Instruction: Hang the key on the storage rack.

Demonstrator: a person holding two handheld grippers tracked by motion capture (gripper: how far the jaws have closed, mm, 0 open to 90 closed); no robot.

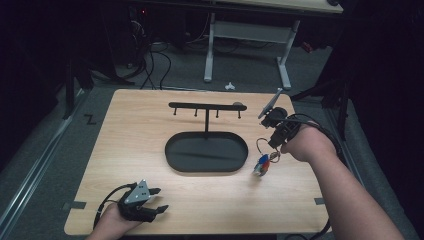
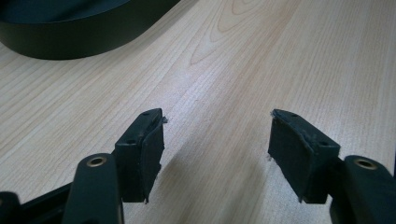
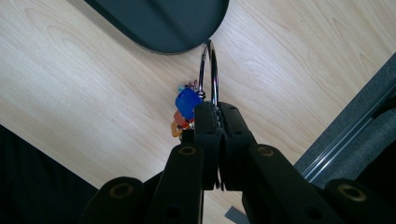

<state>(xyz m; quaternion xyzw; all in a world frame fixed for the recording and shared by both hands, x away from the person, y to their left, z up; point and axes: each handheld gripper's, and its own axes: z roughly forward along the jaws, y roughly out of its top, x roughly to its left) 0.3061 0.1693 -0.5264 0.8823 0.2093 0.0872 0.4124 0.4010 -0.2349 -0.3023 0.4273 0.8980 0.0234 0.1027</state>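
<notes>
A metal key ring [image 1: 263,145] with blue, red and orange tags [image 1: 261,165] is held just right of the black oval tray [image 1: 172,160]. My right gripper [image 1: 273,142] is shut on the ring. In the right gripper view the ring [image 3: 213,65] rises out of the closed gripper [image 3: 216,108] and the tags [image 3: 186,105] hang beside it, close above the wood. From the tray's middle a black rack [image 1: 206,106] with several small hooks stands upright. Near the table's front left corner my left gripper [image 1: 161,200] is open and empty; its pads [image 2: 148,149] hover over bare wood.
The tray's wall [image 2: 70,44] lies ahead and left of the left gripper. The table's right edge and a grey floor strip [image 3: 355,126] are close to the right hand. A white desk frame [image 1: 210,45] stands beyond the table's far edge.
</notes>
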